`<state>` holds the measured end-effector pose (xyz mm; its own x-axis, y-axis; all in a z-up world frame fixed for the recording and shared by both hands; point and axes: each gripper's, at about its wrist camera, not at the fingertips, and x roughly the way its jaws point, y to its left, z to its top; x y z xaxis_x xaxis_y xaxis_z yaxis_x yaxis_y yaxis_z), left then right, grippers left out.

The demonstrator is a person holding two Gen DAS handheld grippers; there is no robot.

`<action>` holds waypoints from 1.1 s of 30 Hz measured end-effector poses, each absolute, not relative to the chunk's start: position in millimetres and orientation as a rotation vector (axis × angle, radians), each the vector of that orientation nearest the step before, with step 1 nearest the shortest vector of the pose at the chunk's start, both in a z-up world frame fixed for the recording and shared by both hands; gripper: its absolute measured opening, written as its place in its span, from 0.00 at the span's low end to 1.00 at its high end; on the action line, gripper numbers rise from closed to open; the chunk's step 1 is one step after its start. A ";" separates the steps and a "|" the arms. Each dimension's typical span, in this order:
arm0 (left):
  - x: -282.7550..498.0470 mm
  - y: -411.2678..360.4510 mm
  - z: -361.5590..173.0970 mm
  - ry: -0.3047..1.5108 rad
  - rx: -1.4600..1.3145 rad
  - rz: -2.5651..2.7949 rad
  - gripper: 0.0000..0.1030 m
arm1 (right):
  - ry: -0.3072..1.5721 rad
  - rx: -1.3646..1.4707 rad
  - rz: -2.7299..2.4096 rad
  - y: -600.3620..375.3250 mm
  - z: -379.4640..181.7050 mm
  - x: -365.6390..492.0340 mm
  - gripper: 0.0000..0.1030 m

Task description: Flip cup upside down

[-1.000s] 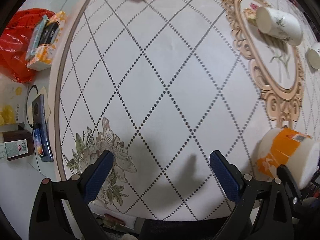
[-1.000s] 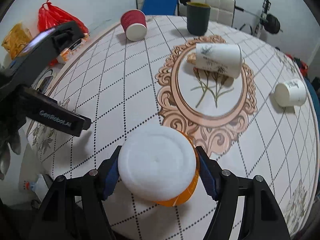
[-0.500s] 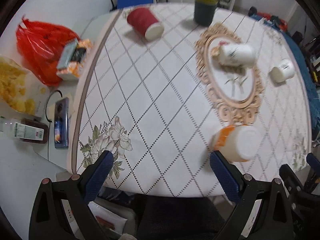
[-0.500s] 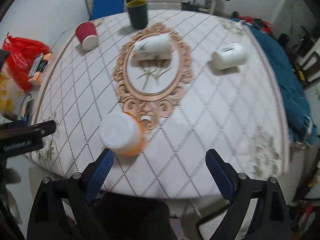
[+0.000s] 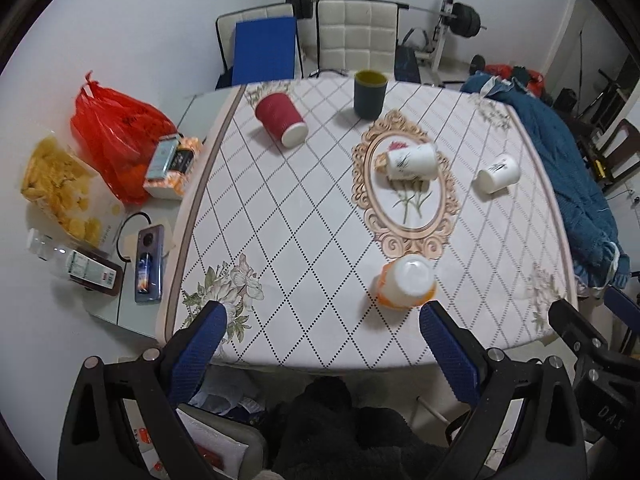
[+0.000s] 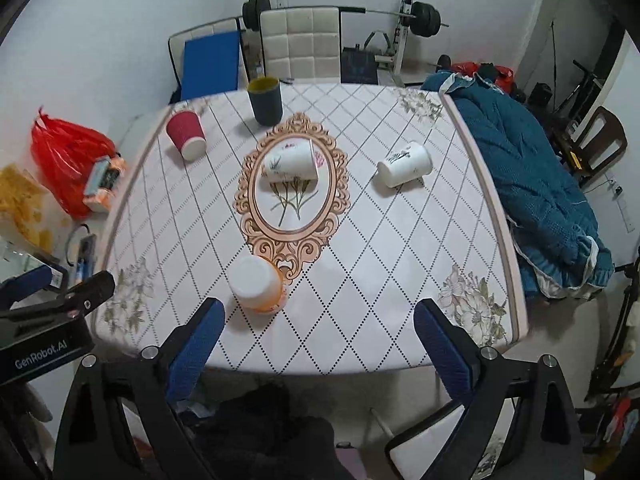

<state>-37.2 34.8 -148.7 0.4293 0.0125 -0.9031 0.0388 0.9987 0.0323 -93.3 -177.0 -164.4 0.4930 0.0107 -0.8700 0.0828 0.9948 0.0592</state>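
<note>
An orange-and-white cup (image 5: 406, 282) stands upside down near the table's front edge, white base up; it also shows in the right wrist view (image 6: 258, 283). My left gripper (image 5: 324, 340) is open and empty, held back off the front edge. My right gripper (image 6: 318, 334) is open and empty, also back from the table, with the cup ahead of its left finger. Neither touches the cup.
On the patterned table (image 6: 380, 264) a red cup (image 6: 186, 135) and two white cups (image 6: 290, 162) (image 6: 405, 164) lie on their sides, and a dark cup (image 6: 265, 100) stands upright. A red bag (image 5: 114, 140), a phone (image 5: 149, 263) and snacks lie left. A blue blanket (image 6: 532, 196) lies right.
My right gripper let go of the orange cup, opened and pulled back. Both grippers rose and drew away from the table; the cup stays upside down.
</note>
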 end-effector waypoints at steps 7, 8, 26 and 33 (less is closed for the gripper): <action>-61.9 31.6 -107.3 1.081 0.044 -0.040 0.96 | 1.004 0.111 -0.040 -183.8 -112.3 -128.3 0.95; -65.8 31.1 -98.6 1.070 0.045 -0.040 0.96 | 0.998 0.108 -0.041 -184.4 -104.2 -132.9 0.95; -104.5 20.3 -40.4 1.042 0.040 -0.037 0.96 | 0.910 0.089 -0.020 -193.3 -7.9 -183.3 0.95; -110.7 22.5 -32.7 1.040 0.022 -0.024 0.96 | 0.915 0.086 -0.028 -198.6 -5.7 -181.9 0.95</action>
